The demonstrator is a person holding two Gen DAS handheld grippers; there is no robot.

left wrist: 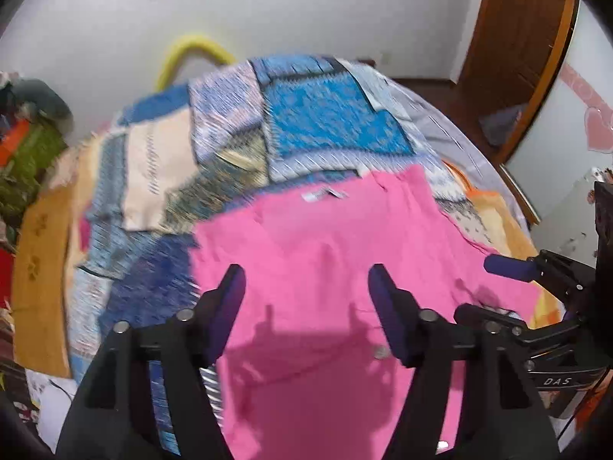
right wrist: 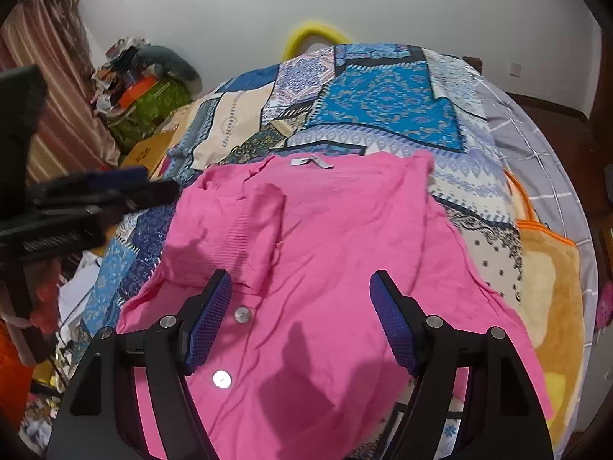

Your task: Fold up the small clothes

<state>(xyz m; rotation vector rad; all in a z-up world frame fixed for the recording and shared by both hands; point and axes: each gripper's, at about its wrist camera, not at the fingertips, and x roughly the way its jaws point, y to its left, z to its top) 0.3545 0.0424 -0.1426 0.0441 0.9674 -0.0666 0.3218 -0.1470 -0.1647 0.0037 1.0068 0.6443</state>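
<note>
Left wrist view: a white wall [left wrist: 306, 11] backs a bed covered by a blue patchwork quilt [left wrist: 329, 122], with a brown wooden door [left wrist: 517, 38] at the far right and a yellow hoop [left wrist: 191, 51] poking up behind the bed's far edge. This view is motion-blurred. A pink cardigan [left wrist: 325, 253] lies spread on the quilt's near part, its label [left wrist: 323, 194] at the far edge. The left claw [left wrist: 306, 299] hangs above the cardigan with its fingers wide apart, holding nothing. At the near right the right claw [left wrist: 494, 287] juts in over the cardigan's right side, its fingers also apart.

Right wrist view: the same wall [right wrist: 383, 7] and quilt [right wrist: 387, 103] fill the far half, a striped curtain [right wrist: 49, 88] and a heap of clutter [right wrist: 141, 80] stand at the far left, and an orange blanket [right wrist: 551, 295] lies at the right. The cardigan [right wrist: 345, 237] lies flat, a sleeve [right wrist: 249, 230] folded over its left part, two buttons [right wrist: 242, 314] near the left finger. The right claw [right wrist: 300, 314] hovers above it, fingers spread and empty. The left claw [right wrist: 115, 188] reaches in from the left, blurred; its grip cannot be judged here.
</note>
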